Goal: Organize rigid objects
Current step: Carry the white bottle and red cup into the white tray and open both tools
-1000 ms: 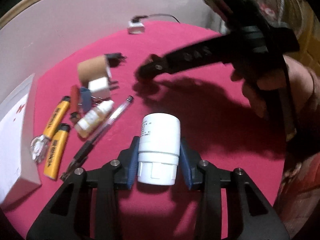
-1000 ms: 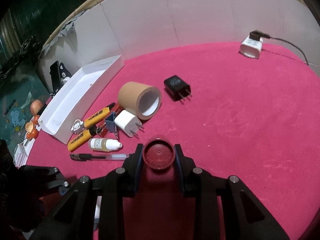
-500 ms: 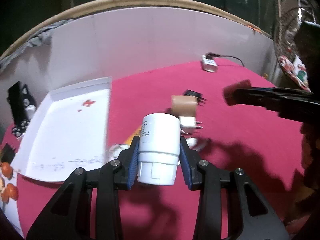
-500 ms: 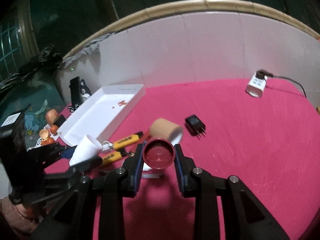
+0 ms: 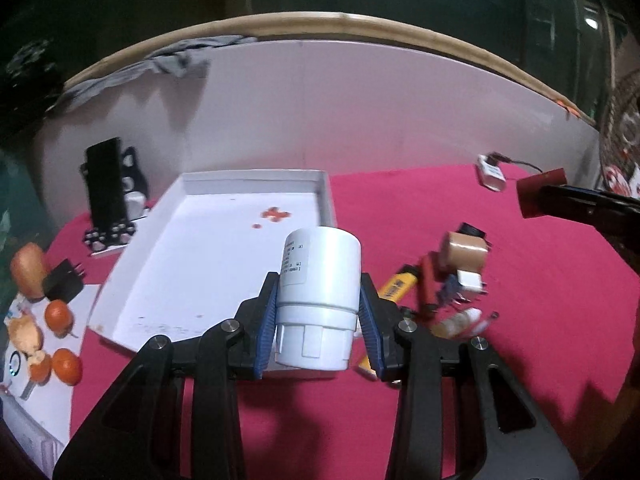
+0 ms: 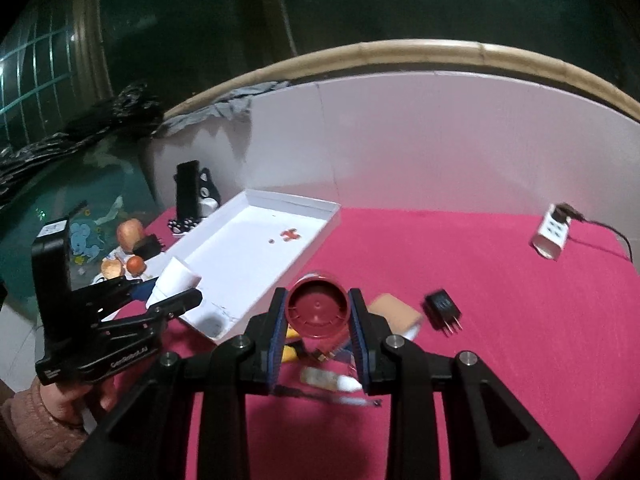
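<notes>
My left gripper is shut on a white plastic bottle and holds it above the near edge of the white tray. It also shows in the right wrist view. My right gripper is shut on a dark red cap, held above the red cloth; the cap shows at the right of the left wrist view. The tray holds only a few red specks.
On the red cloth lie a brown tape roll, a white plug, yellow lighters, a small dropper bottle, a pen and a black plug. A white charger lies far right. Fruit sits left.
Both grippers have lifted and tilted up, so the tray and back wall come into view. The left gripper has swung left over the tray's edge with the bottle. Grips are unchanged.
</notes>
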A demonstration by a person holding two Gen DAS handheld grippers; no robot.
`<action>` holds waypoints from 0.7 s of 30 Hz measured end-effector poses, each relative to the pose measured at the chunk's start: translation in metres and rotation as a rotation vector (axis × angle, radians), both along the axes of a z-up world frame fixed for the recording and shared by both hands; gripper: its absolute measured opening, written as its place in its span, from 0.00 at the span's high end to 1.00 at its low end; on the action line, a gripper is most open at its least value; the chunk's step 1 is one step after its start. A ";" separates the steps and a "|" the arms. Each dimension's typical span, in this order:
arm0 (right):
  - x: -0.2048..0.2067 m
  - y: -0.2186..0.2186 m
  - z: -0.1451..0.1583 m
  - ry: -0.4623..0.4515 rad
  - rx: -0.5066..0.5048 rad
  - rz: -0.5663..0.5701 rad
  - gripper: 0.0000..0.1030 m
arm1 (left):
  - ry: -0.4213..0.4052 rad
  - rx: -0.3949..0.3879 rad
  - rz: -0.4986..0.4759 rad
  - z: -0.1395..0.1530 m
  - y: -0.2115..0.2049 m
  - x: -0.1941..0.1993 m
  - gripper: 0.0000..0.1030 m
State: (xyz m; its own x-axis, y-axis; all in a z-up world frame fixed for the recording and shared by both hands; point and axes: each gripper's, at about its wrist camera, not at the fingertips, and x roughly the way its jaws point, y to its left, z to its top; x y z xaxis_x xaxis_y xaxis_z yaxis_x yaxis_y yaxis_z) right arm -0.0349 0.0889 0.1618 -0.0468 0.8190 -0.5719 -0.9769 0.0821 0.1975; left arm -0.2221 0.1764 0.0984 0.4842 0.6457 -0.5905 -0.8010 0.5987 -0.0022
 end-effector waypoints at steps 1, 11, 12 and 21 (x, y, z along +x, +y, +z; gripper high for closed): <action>-0.003 0.004 0.002 0.002 0.000 0.009 0.72 | -0.002 0.001 0.013 0.001 0.003 -0.005 0.64; -0.031 0.040 0.009 0.011 -0.012 0.077 0.72 | -0.018 0.003 0.105 0.009 0.032 -0.043 0.64; -0.032 0.043 0.009 0.013 -0.013 0.080 0.72 | -0.022 0.002 0.112 0.010 0.036 -0.047 0.64; -0.052 0.087 0.014 -0.002 -0.028 0.105 0.72 | -0.026 -0.015 0.163 0.016 0.077 -0.058 0.64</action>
State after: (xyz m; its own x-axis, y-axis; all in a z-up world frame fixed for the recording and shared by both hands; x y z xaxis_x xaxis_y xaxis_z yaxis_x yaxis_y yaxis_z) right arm -0.0869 0.1758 0.1757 -0.1298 0.7935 -0.5946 -0.9809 -0.0150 0.1942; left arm -0.2798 0.2538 0.1140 0.3891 0.7084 -0.5889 -0.8871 0.4604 -0.0322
